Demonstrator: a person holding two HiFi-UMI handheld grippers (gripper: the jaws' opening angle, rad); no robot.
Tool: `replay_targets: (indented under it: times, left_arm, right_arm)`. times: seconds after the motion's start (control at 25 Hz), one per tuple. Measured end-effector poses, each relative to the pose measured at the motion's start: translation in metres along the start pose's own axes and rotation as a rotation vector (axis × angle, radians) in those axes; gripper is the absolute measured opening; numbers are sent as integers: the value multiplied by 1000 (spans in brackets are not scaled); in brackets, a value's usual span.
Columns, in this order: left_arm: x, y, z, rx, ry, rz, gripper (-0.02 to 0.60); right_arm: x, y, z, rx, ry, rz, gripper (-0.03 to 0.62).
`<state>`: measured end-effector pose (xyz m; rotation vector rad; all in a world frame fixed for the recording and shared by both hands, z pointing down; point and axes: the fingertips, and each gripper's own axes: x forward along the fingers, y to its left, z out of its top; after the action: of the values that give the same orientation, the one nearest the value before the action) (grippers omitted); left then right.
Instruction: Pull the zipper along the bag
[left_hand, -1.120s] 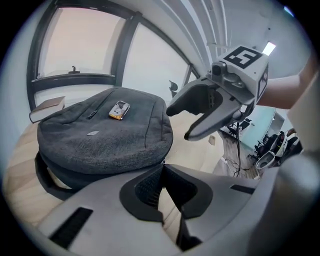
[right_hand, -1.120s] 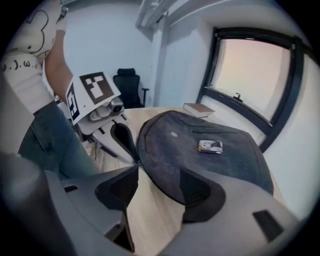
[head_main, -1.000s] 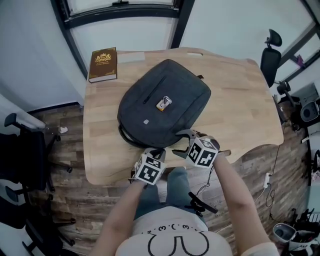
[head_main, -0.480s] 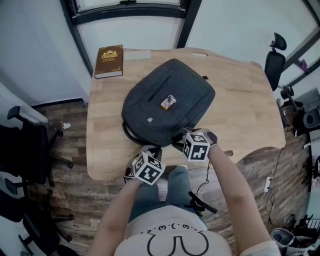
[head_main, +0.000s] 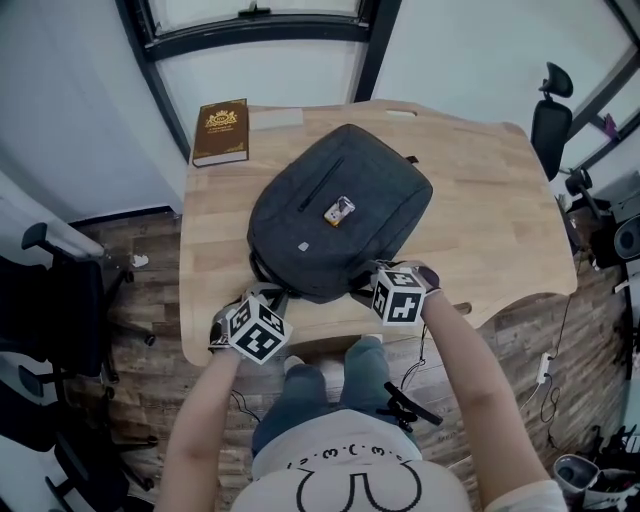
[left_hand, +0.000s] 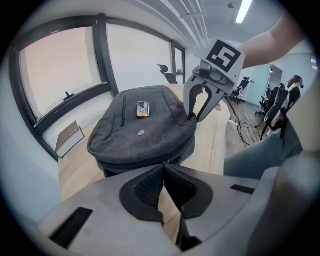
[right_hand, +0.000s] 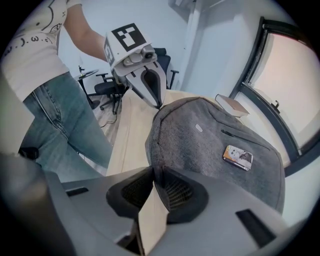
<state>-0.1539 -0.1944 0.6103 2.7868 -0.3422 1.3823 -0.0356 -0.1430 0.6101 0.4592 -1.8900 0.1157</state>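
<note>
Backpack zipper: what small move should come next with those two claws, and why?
Probably draw the left gripper along the rim of the backpack, away from the right gripper. The left jaws are shut at the seam, apparently on the zipper pull. The right jaws, which have just been closing, pinch the backpack's near edge, so it looks steadied.
</note>
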Motion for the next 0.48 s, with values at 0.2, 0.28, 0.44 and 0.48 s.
replay_targets:
  times: [0.2,0.28,0.44,0.48]
  left_arm:
    - [-3,45,-19,-8,38,17,18]
    - [-1,65,-24,-15,56,39,18]
    - [8,105,-28,-24,86,86,20]
    - [10,110,-27,-47,83,82,20]
  right_arm:
    - [-1,3,-5,-24,26,7,114]
    - [-1,4,-6,-29,33,11,110]
    - [-3,5,-5,0,14,5,109]
    - [-3,4,-4,8,5,0,109]
